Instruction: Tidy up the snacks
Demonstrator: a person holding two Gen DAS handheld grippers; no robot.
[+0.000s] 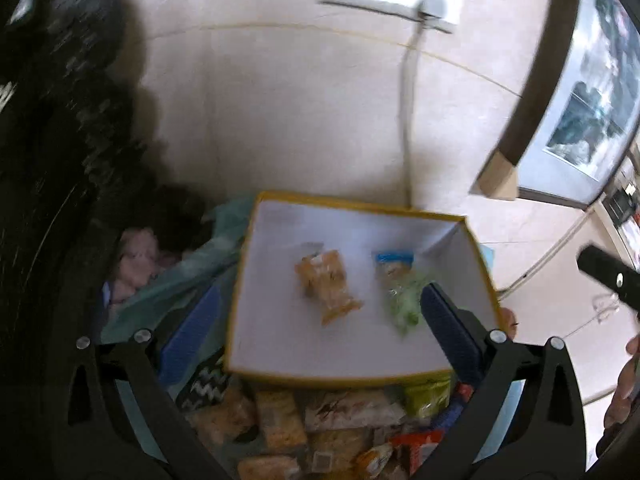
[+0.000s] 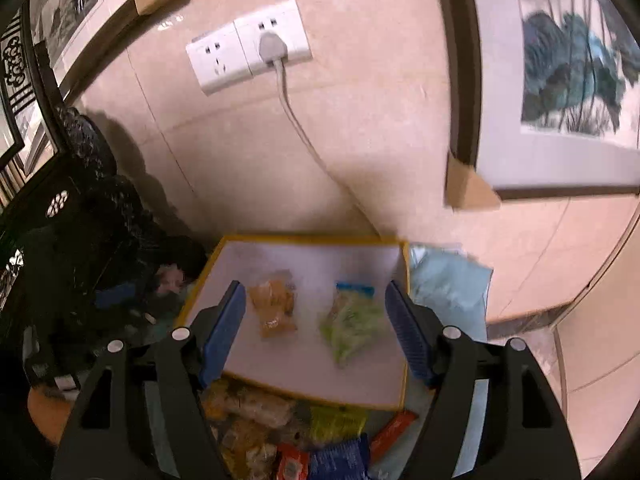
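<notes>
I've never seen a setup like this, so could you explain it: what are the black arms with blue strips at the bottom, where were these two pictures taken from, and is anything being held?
There is no robot: a person holds a hand-held gripper in each hand, and a wide-angle camera on each looks forward along its jaws. One picture comes from the left gripper, the other from the right gripper. The blue strips are the rubber pads.

Both look down into a shallow white box with a yellow rim. In it lie an orange snack packet and a green snack packet with a blue top. A pile of mixed snack packets waits in front of the box.

Both sets of jaws are open and hold nothing.
</notes>
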